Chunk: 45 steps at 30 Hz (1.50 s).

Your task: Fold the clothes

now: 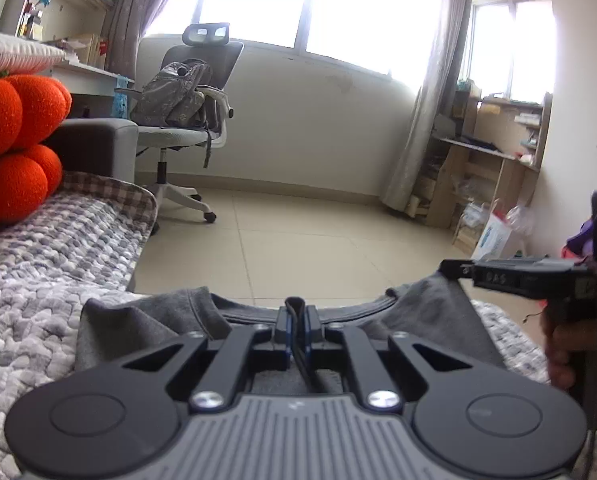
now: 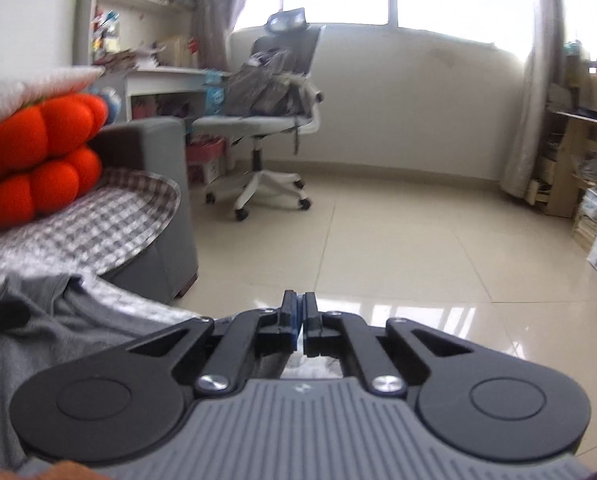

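Observation:
A grey garment point(image 1: 146, 320) lies on the checked sofa cover point(image 1: 38, 264). My left gripper point(image 1: 297, 312) is shut on a fold of the grey garment, which sticks up between its pads. My right gripper appears at the right of the left wrist view point(image 1: 452, 269), its tip at the garment's right corner. In the right wrist view my right gripper point(image 2: 299, 312) is shut, with no cloth visible between its pads. The garment point(image 2: 58, 320) spreads to its left there.
Two orange cushions point(image 1: 14, 148) are stacked on the sofa at the left. An office chair point(image 1: 186, 120) with a backpack stands on the tiled floor point(image 1: 318, 248) ahead. Wooden shelves point(image 1: 486, 168) and a bag stand at the right wall.

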Motion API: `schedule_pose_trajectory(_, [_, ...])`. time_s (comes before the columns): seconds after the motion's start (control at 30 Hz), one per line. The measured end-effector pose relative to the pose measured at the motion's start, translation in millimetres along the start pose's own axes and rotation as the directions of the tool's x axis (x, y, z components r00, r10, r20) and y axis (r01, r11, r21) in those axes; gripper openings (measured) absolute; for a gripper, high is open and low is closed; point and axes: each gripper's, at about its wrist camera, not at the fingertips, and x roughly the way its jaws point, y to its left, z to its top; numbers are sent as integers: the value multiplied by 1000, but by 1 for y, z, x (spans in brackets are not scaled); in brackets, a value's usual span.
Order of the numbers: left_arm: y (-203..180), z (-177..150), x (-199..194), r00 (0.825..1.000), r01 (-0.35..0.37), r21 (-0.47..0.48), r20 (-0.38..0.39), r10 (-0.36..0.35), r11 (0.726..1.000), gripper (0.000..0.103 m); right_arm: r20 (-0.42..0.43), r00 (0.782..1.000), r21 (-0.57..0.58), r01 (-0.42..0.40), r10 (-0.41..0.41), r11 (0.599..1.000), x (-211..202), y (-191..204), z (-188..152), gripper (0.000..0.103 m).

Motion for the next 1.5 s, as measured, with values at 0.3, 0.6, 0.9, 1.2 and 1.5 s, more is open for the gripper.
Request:
schedule_pose_trajectory(0.3, [-6,0,22,991,-71,45,-114,75,997,5,-55,998,78,4,1,997,13,-16,-3,6])
schedule_pose_trajectory(0.6, [-1,-3,18,992,-64,19,-111,65,998,6,-132,985,18,-108,110,994,10,-1,-7,43])
schedule_pose_trajectory(0.9, [0,-3,16,993,-56,2,-107,56,998,6,-172,924,154,-317,341,936,-21,-31,-3,43])
schedule_pose_trajectory(1.2, [3,-3,18,992,-56,-3,-109,56,998,6,-266,811,-15,-543,520,839,-43,-8,-14,46])
schedule_pose_trajectory(1.5, [3,-3,19,992,-70,-9,-109,68,998,5,-267,889,-194,-427,371,883,-99,32,-46,46])
